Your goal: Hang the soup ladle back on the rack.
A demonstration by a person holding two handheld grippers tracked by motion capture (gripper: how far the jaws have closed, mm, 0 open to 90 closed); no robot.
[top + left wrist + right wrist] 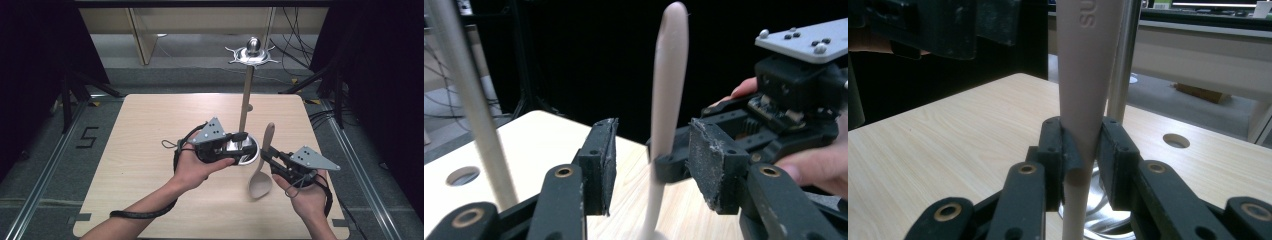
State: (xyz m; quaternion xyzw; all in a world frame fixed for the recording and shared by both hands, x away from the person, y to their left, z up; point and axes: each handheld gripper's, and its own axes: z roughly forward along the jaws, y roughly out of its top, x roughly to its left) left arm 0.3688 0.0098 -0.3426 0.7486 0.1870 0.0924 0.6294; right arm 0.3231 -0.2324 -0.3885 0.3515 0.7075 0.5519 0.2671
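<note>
- Nearest the person, the right gripper (265, 156) had its jaws pinched tight on the narrow neck of a pale wooden spoon (263, 165), handle pointing up and away, bowl hanging low toward the person, just right of the stand's base.
- In the right gripper view the spoon (1087, 95) sat squarely between the two pads, gripped on both sides, with the stand's metal pole (1121, 65) just behind it.
- The left gripper (239, 145) was at the foot of the utensil stand (248, 85), its jaws standing wide and holding nothing.
- From the left gripper view, the spoon handle (666, 110) rose beyond the gap between those jaws, apart from both pads.
- Farther off, the stand's pole rose from the wooden table (150, 130) to a hooked metal crown (252, 52).
</note>
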